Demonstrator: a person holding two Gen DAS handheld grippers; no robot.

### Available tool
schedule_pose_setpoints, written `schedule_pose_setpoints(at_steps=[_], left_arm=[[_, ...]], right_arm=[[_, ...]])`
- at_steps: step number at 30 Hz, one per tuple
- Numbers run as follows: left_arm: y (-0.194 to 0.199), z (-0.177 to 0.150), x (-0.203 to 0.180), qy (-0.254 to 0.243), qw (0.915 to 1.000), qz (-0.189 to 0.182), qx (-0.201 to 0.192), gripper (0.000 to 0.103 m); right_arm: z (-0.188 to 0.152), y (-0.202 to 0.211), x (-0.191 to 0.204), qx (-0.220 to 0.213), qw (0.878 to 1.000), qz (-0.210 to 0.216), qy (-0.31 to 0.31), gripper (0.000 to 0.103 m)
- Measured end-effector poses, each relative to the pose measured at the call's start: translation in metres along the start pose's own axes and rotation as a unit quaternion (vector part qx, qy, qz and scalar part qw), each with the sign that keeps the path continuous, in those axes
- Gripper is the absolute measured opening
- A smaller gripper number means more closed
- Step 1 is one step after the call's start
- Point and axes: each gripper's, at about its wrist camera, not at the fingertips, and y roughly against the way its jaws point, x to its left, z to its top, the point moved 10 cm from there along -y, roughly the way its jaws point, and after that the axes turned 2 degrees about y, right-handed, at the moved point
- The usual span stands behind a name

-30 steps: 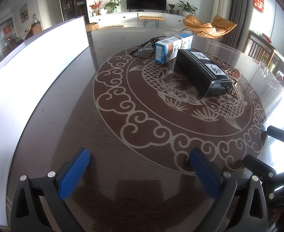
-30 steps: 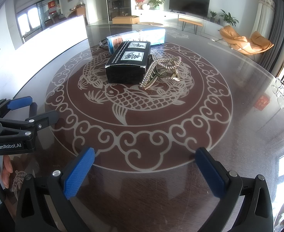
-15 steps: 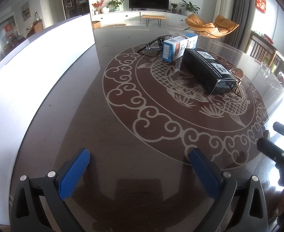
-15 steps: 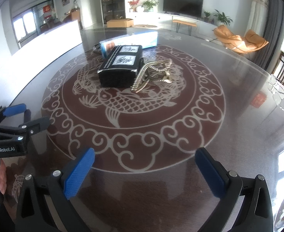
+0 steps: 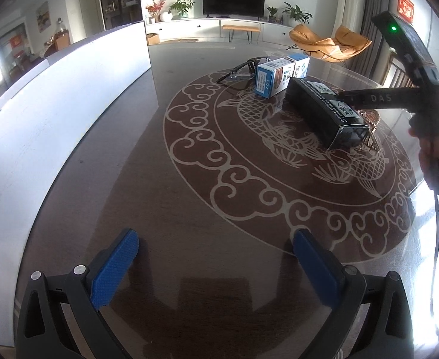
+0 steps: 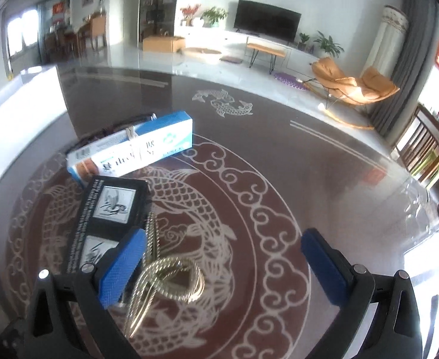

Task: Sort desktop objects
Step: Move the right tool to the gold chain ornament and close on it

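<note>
A long black box (image 5: pixel 321 110) lies on the dark table with the fish pattern; it also shows in the right wrist view (image 6: pixel 105 218). A blue and white box (image 5: pixel 279 74) (image 6: pixel 132 149) lies behind it, with dark glasses (image 5: pixel 240 68) beyond. A gold bead chain (image 6: pixel 168 278) lies right of the black box, partly hidden behind it in the left wrist view (image 5: pixel 370 125). My right gripper (image 6: pixel 222 266) is open, low over the chain, its left pad (image 6: pixel 122 264) by the black box. My left gripper (image 5: pixel 216 264) is open and empty above bare table near the front edge.
A long white panel (image 5: pixel 55 113) runs along the table's left side. The right gripper's black body and the hand holding it (image 5: pixel 428 113) stand at the right of the left wrist view. Chairs (image 6: pixel 428 152) stand past the table's right edge.
My right gripper has moved forward and down to the black box and chain, which now lie between its fingers. My left gripper has hardly moved. Both stay open.
</note>
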Motion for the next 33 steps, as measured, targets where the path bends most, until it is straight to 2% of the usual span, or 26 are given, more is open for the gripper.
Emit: schedule_pose_setpoints(at_steps=[2, 4, 5, 7, 11, 15, 18, 19, 20, 22, 25, 28, 29, 33], left_arm=[[0.0, 0.0, 0.0, 0.0, 1.0, 0.0, 0.0, 0.103], [0.0, 0.001, 0.001, 0.0, 1.0, 0.0, 0.0, 0.103], [-0.001, 0.001, 0.001, 0.0, 1.0, 0.0, 0.0, 0.103], [-0.001, 0.001, 0.001, 0.0, 1.0, 0.0, 0.0, 0.103], [-0.002, 0.001, 0.001, 0.001, 1.0, 0.0, 0.0, 0.103], [-0.002, 0.001, 0.001, 0.001, 1.0, 0.0, 0.0, 0.103], [-0.002, 0.001, 0.001, 0.001, 1.0, 0.0, 0.0, 0.103], [-0.002, 0.001, 0.001, 0.001, 1.0, 0.0, 0.0, 0.103], [-0.002, 0.001, 0.001, 0.001, 1.0, 0.0, 0.0, 0.103], [-0.001, -0.001, 0.001, -0.002, 1.0, -0.002, 0.005, 0.103], [0.002, -0.004, 0.001, 0.01, 0.9997, -0.003, 0.024, 0.103], [0.006, 0.007, -0.013, 0.064, 0.9951, -0.071, 0.026, 0.103], [0.005, 0.015, -0.017, 0.082, 0.993, -0.081, 0.027, 0.103], [0.0, 0.063, -0.041, 0.108, 0.9912, -0.077, 0.009, 0.103]], right_arm=[[0.006, -0.002, 0.016, -0.003, 0.999, 0.032, 0.016, 0.099], [0.009, 0.005, 0.044, -0.004, 0.993, 0.105, 0.046, 0.096], [0.009, 0.011, 0.051, -0.011, 0.99, 0.125, 0.057, 0.096], [0.006, 0.015, 0.049, -0.015, 0.992, 0.111, 0.058, 0.097], [-0.013, 0.006, 0.036, 0.031, 0.992, 0.121, 0.005, 0.097], [-0.032, 0.008, 0.038, 0.035, 0.991, 0.128, 0.008, 0.097], [-0.045, 0.012, 0.039, 0.022, 0.992, 0.127, -0.003, 0.095], [-0.047, 0.014, 0.036, 0.011, 0.993, 0.117, -0.01, 0.084], [-0.048, 0.018, 0.036, 0.0, 0.994, 0.11, -0.012, 0.068], [-0.05, 0.019, 0.029, -0.014, 0.993, 0.113, -0.021, 0.053], [-0.053, 0.02, 0.019, -0.018, 0.995, 0.097, -0.016, 0.051], [-0.063, 0.024, 0.011, -0.035, 0.995, 0.095, -0.019, 0.051], [-0.063, 0.024, 0.007, -0.034, 0.994, 0.097, -0.029, 0.051], [-0.063, 0.024, 0.002, -0.033, 0.994, 0.097, -0.038, 0.052]])
